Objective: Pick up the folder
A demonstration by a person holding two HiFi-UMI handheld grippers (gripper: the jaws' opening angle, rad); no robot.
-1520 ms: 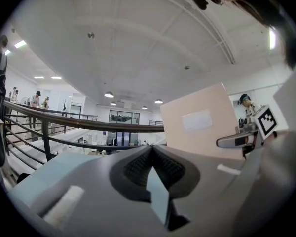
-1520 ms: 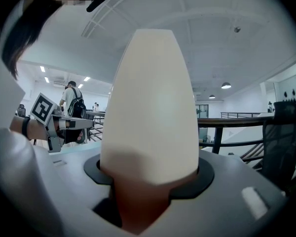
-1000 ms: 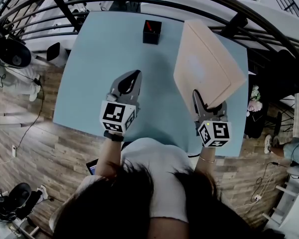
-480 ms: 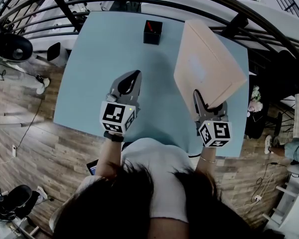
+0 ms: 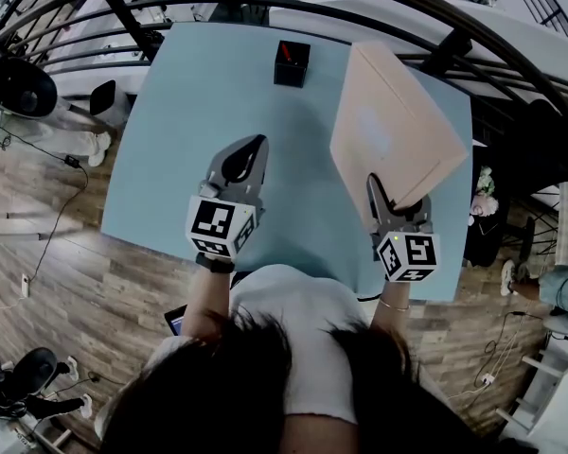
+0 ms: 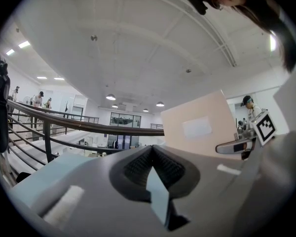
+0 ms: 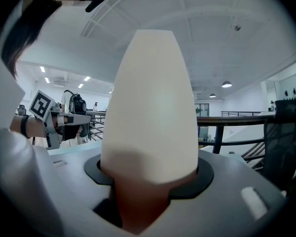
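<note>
My light blue worktop (image 5: pixel 189 121) carries a small black box (image 5: pixel 291 62) near its far edge; a black railing (image 5: pixel 218 1) curves behind it, wooden floor (image 5: pixel 76 272) lies below.

The head view looks steeply down from above the person onto the bench (image 5: pixel 218 93). The left tool (image 5: pixel 256 145) view looks level along its own jaws, low and close. The right tool (image 5: pixel 398 195) view faces likewise, the folder (image 7: pixel 153 107) filling its middle. Each tool view catches the other tool, and all three share the folder.
</note>
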